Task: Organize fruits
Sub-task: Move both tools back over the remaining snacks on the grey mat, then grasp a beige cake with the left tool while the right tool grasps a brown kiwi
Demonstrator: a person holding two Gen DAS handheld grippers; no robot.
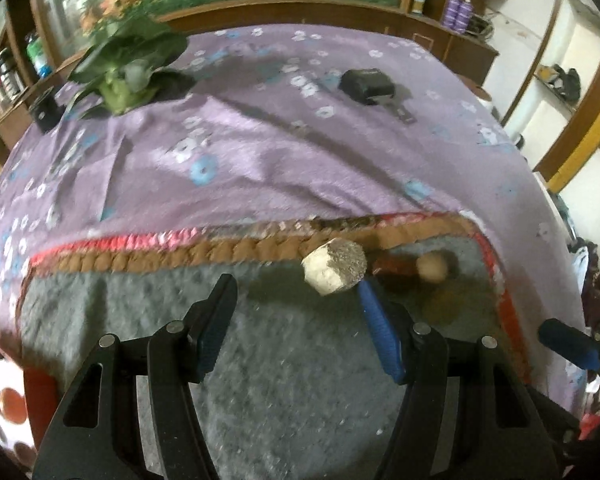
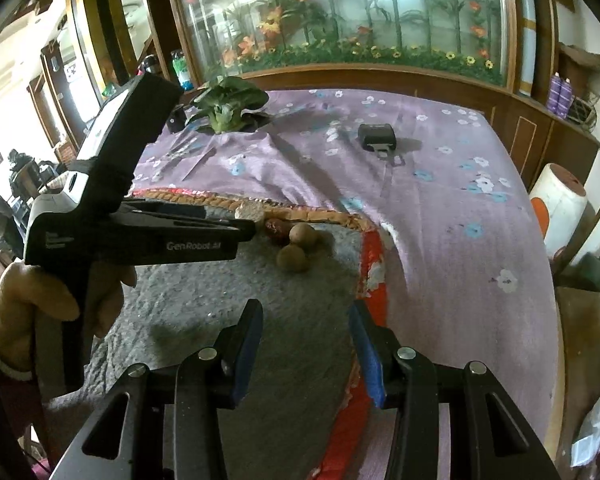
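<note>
Just ahead of open left gripper [image 1: 296, 316]: pale fruit chunk [image 1: 334, 266], uncaught.

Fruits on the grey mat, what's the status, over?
Left tongs open, right tongs open, both empty. Pale cut chunk, dark red fruit, two round brown fruits clustered, untouched. Nothing blocking.

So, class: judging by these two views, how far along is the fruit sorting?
Done: two brown round fruits and a red one already sit clustered on the grey mat. In hand: nothing; left tongs and right tongs are open. Left: the pale chunk beside them.
</note>
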